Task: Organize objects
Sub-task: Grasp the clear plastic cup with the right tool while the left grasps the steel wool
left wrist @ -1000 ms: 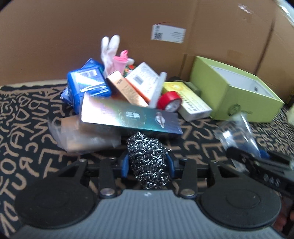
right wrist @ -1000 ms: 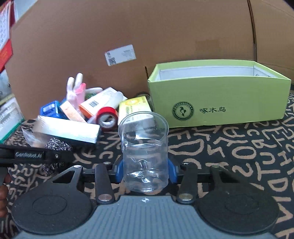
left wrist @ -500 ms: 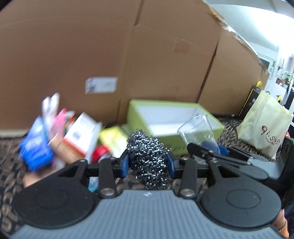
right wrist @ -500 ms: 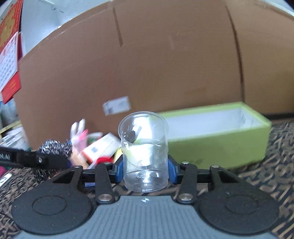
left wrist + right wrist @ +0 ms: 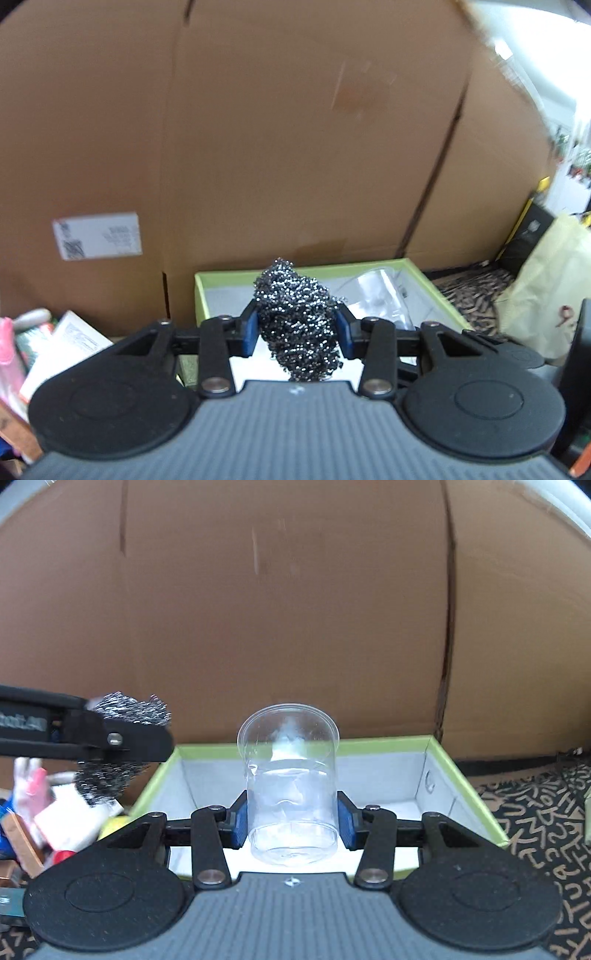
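My left gripper is shut on a steel wool scourer, held in the air over the near left part of the open green box. The right wrist view shows that same scourer and the left gripper from the side, at the box's left end. My right gripper is shut on a clear plastic cup, upright, above the white inside of the green box. The cup also appears in the left wrist view, to the right of the scourer.
A pile of small boxes, a pink bottle and a white glove lies left of the green box. Tall cardboard walls stand behind it. A cream bag sits at far right. The cloth is black with tan letters.
Both grippers have risen and swung from the pile toward the green box, carrying the scourer and the cup. The box now lies directly below and ahead of both.
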Demonstrator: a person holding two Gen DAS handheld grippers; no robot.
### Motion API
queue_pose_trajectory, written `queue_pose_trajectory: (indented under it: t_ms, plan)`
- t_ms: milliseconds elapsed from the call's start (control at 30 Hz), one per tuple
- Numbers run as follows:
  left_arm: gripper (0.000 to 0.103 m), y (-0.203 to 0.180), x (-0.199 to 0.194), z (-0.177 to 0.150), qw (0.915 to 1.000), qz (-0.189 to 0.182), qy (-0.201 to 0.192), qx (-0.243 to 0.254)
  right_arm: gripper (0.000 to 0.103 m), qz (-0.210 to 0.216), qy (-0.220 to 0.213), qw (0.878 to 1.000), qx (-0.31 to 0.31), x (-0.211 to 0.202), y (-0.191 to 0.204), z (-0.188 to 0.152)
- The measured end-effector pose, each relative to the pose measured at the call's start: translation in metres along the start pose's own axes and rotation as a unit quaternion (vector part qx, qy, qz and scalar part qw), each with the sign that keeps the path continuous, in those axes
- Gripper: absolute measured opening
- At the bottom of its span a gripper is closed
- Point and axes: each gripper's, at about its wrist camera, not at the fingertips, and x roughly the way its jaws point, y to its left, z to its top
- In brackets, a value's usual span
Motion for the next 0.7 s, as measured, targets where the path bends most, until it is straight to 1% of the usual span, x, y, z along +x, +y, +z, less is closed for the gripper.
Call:
queue_pose_trajectory:
  t_ms: [100,167,267,333,400,433,467,533,567,633,700]
  plan:
    - [0.040,0.001,0.026,-0.001,0.9996,0.015,0.024,0.004,0.050,0.003,0.040,0.999,0.001,0.028,-0.003,0.000]
    - [0.041,0.002,0.035,-0.003,0.9994,0.019,0.028,0.006,0.050,0.006,0.058,0.998,-0.001,0.041,-0.003,-0.002]
    - [0.043,0.003,0.047,-0.005,0.9991,0.022,0.034,0.011,0.050,0.006,0.074,0.997,-0.008,0.055,0.000,-0.004]
    - [0.044,0.003,0.050,-0.007,0.9989,0.028,0.031,0.020,0.051,0.005,0.079,0.997,-0.014,0.060,0.004,-0.004]
    - [0.059,0.003,0.052,-0.009,0.9989,0.032,0.022,0.028,0.053,0.005,0.083,0.996,-0.018,0.067,0.005,0.000]
    - [0.077,0.002,0.051,-0.008,0.9989,0.036,0.015,0.028,0.054,0.005,0.086,0.996,-0.020,0.069,0.005,0.000]
    - [0.090,0.002,0.049,-0.008,0.9988,0.041,0.005,0.026,0.062,0.008,0.090,0.996,-0.022,0.072,0.005,-0.001]
    - [0.098,0.005,0.040,-0.009,0.9988,0.042,-0.018,0.021,0.073,0.010,0.098,0.995,-0.026,0.075,0.004,-0.001]
    - [0.103,0.007,0.035,-0.008,0.9988,0.039,-0.024,0.017,0.074,0.007,0.099,0.995,-0.029,0.075,0.003,-0.001]
    - [0.103,0.010,0.023,-0.009,0.9988,0.032,-0.036,0.008,0.074,-0.003,0.094,0.995,-0.032,0.070,0.000,0.001]
    - [0.103,0.011,0.006,-0.008,0.9986,0.025,-0.047,0.007,0.075,-0.016,0.073,0.997,-0.028,0.056,-0.004,0.006]
